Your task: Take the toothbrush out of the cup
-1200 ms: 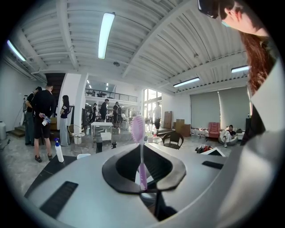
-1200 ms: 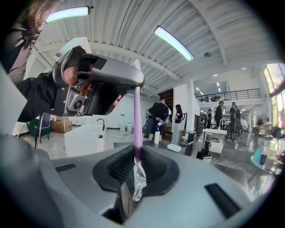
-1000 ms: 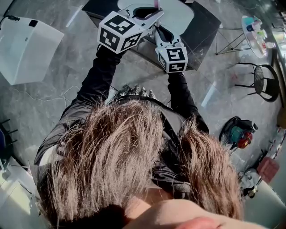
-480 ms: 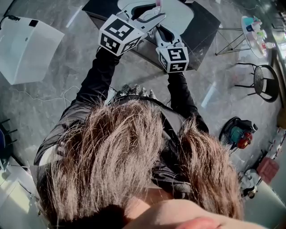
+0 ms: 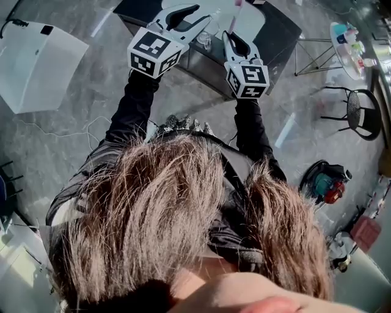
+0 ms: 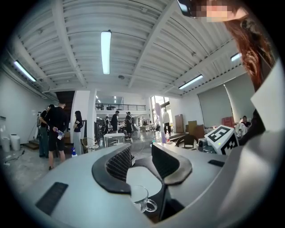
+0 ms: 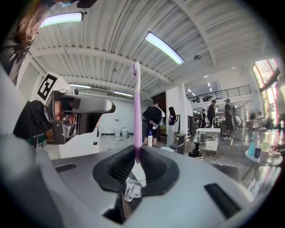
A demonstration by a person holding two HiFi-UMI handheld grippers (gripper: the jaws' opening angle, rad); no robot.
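A pink-purple toothbrush [image 7: 136, 111] stands upright with my right gripper [image 7: 136, 162] shut on its lower handle. In the head view that toothbrush [image 5: 234, 20] rises above the right gripper [image 5: 231, 36], clear of the cup. The clear glass cup [image 5: 204, 39] stands on the dark table [image 5: 281, 36], between the two grippers. My left gripper [image 5: 197, 16] is to the cup's left; its jaws have just been opening and hold nothing. In the left gripper view the cup [image 6: 140, 199] shows low, beyond the open left gripper [image 6: 140, 160]. The right gripper view also shows the cup [image 7: 132, 189] below the jaws.
A white oval mat [image 5: 253, 21] lies on the table. A white box [image 5: 36, 67] sits on the floor at the left. A round side table with bottles [image 5: 348, 43] and a black chair [image 5: 360, 110] stand at the right. People [image 6: 55, 129] stand in the hall.
The left gripper's jaws have opened and it has drawn left, off the cup. The right gripper has moved right and up with the toothbrush. The cup now shows on the table.
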